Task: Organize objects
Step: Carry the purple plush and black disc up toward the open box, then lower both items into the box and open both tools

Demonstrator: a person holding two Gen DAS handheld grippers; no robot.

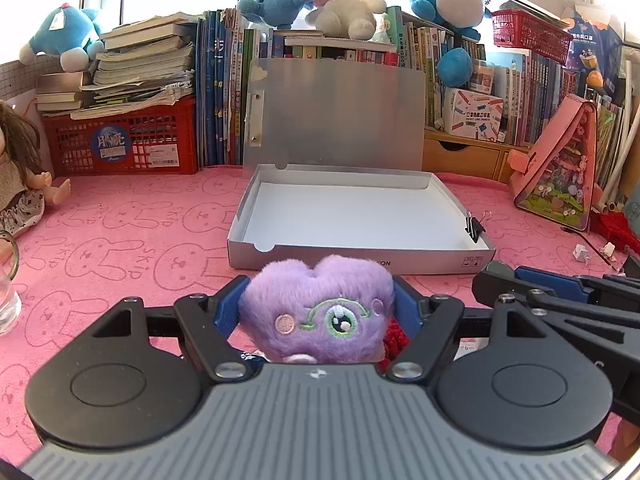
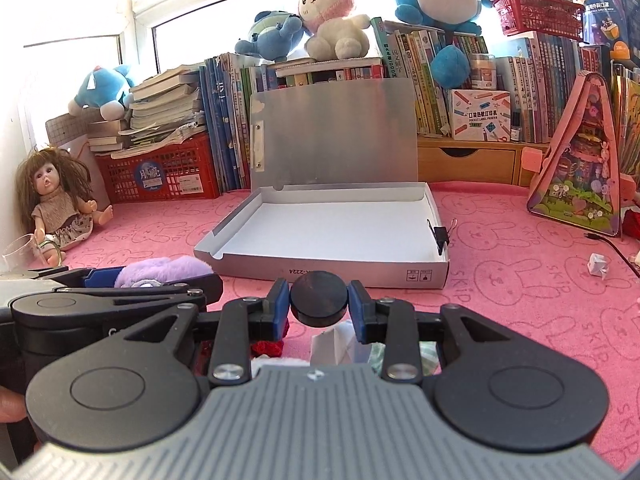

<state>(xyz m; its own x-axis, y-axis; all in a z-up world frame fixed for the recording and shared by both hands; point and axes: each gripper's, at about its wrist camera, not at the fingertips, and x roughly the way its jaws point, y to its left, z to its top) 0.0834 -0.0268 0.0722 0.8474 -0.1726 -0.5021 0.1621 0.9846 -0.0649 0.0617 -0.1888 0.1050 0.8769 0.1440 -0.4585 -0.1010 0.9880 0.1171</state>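
Holding a purple plush toy (image 1: 318, 308) in the left gripper (image 1: 318, 304), blue pads pressed into its fur on both sides, face toward the camera. Pinching a black round disc (image 2: 319, 299) in the right gripper (image 2: 319, 300), pads closed against its rim, disc standing on edge. Both loads carried side by side, just short of the near wall of the open silver box (image 1: 360, 258). Box lid (image 1: 336, 114) propped upright against the books (image 1: 218, 80) behind, so the tray stays fully exposed from the front and from above. White tray floor bare; a black binder clip (image 1: 475, 227) fixed on the right wall, probably to keep that flap from folding. Likely step in hand: transport of both items over the near wall for release inside. Next move calls for lift above the wall height before advance, then separate drop points. Risk: disc rolling on release if let go on edge. Remaining clutter lies on the pink mat (image 1: 140, 240) under the grippers.
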